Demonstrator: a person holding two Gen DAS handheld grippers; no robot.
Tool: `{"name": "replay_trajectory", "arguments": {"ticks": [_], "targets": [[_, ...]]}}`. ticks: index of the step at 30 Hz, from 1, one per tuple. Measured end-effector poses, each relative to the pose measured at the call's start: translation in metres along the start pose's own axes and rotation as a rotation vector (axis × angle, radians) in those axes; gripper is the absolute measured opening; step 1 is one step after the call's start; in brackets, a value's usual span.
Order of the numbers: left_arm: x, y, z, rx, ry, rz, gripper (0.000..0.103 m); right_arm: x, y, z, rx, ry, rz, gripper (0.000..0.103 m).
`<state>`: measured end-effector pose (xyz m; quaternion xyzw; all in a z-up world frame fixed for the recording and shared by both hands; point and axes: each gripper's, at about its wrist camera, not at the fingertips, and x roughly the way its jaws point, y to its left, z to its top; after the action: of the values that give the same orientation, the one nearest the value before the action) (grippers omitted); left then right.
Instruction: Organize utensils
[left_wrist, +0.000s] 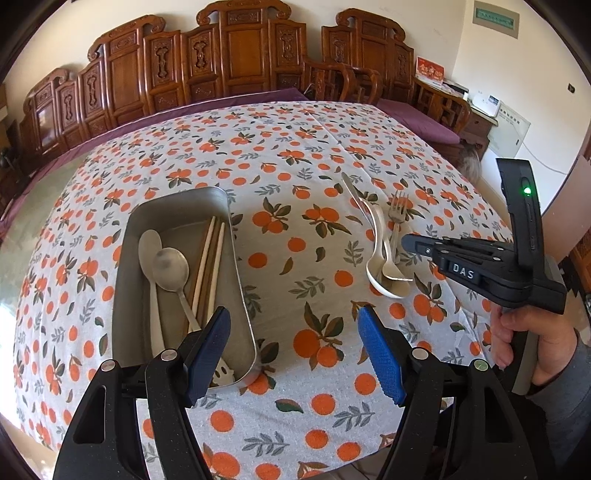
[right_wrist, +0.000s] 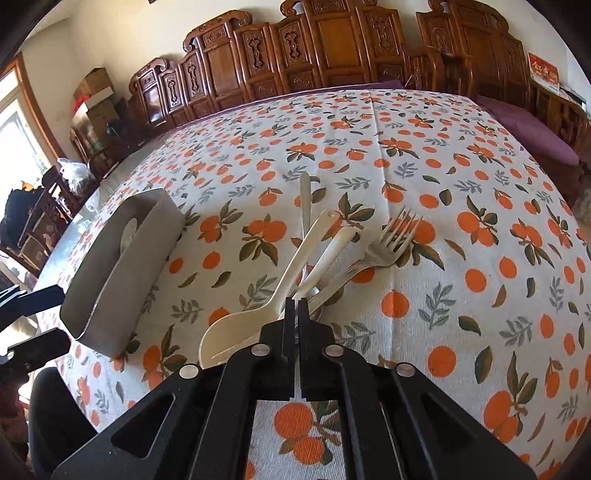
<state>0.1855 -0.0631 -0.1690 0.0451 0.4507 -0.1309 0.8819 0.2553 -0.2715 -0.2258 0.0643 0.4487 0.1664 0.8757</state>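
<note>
A metal tray (left_wrist: 177, 197) sits left of centre on the orange-print tablecloth. It holds a white spoon (left_wrist: 147, 243), a metal spoon (left_wrist: 170, 271) and chopsticks (left_wrist: 212, 254). My left gripper (left_wrist: 293, 317), with blue pads, stands open above the tray's near right corner and holds nothing. To the right lies a loose pile: two white spoons (right_wrist: 295, 266), a metal spoon handle (right_wrist: 304, 195) and a fork (right_wrist: 391, 240). My right gripper (right_wrist: 297, 304) is shut down in this pile, its tips closed on the fork's handle. In the left wrist view the right gripper (left_wrist: 406, 243) meets that handle from the right.
The tray's side wall (right_wrist: 122, 273) stands left of the pile. The tablecloth (left_wrist: 295, 147) spreads bare beyond the utensils. Carved wooden chairs (left_wrist: 240, 55) line the far side. A hand in a grey sleeve (left_wrist: 535, 343) grips the right tool.
</note>
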Motion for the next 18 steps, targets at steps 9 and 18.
{"name": "replay_trajectory", "arguments": {"ticks": [9,18], "targets": [[0.001,-0.001,-0.002,-0.003,0.005,-0.001,0.068,0.024,0.013,-0.005,-0.076,0.062,-0.052,0.03],[0.001,-0.001,-0.001,0.0,0.004,0.0,0.068,0.017,0.006,-0.006,-0.062,0.07,-0.058,0.007]]}}
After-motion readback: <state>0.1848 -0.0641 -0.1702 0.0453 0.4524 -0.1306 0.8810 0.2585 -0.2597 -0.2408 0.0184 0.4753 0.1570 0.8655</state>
